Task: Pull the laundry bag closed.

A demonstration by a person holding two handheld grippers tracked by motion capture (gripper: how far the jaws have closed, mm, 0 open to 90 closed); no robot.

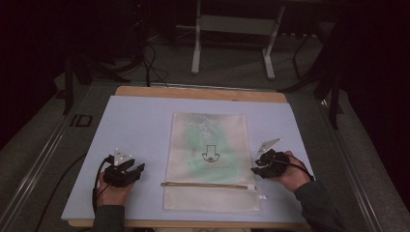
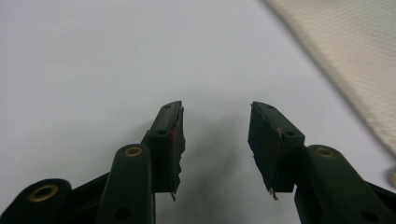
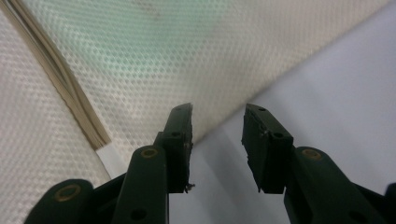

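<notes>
A cream mesh zipper pouch (image 1: 208,159) lies flat at the middle of the pale mat (image 1: 135,125) that covers the desk (image 1: 198,93). The zipper (image 1: 208,185) runs across the pouch near its edge closest to the person.

The left gripper (image 1: 126,172) rests on the mat well to the left of the pouch, jaws spread and holding nothing. The right gripper (image 1: 265,166) sits just beside the pouch's right edge, near the zipper's end, jaws likewise spread and empty. In the right gripper view its jaws straddle that edge of the pouch (image 3: 140,60).

Risks, as a judgement:
- The pouch is thin and lies flat. Jaws closing at its edge may slide off or pinch the mat as well.
- Pulling with one gripper alone may drag the whole pouch across the mat.

Limits of view:
- The green content inside the pouch is a blur through the mesh and cannot be identified.
- The zipper pull is too small to locate.
- The dark emblem (image 1: 210,153) on the pouch is unclear.
</notes>
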